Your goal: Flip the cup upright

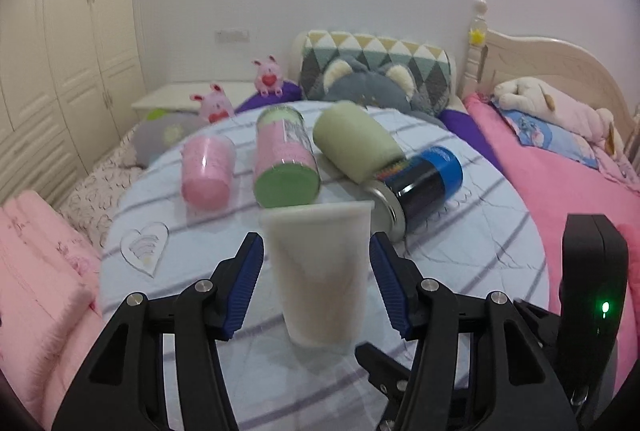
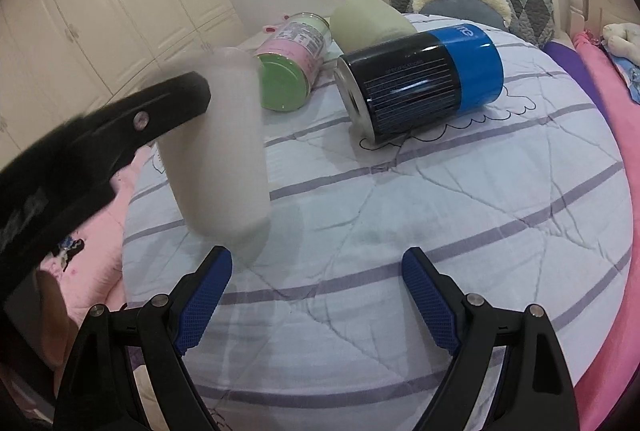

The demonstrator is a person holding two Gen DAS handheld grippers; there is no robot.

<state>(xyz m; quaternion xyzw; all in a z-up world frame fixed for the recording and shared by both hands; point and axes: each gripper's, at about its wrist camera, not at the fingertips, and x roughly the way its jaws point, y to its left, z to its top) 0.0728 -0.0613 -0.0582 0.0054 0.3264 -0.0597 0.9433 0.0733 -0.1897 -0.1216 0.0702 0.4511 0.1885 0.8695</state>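
A frosted white cup (image 1: 320, 271) stands upright, mouth up, on the striped quilt-covered round table (image 1: 460, 263). My left gripper (image 1: 318, 251) is open, its blue pads on either side of the cup with small gaps. In the right wrist view the same cup (image 2: 224, 151) stands at the left, with the left gripper's black finger beside it. My right gripper (image 2: 316, 263) is open and empty, to the right of the cup's base.
Lying on the table behind the cup are a pink cup (image 1: 206, 171), a pink can with a green lid (image 1: 286, 159), a pale green cup (image 1: 356, 143) and a black-and-blue can (image 1: 420, 183). Cushions, plush toys and a pink bed surround the table.
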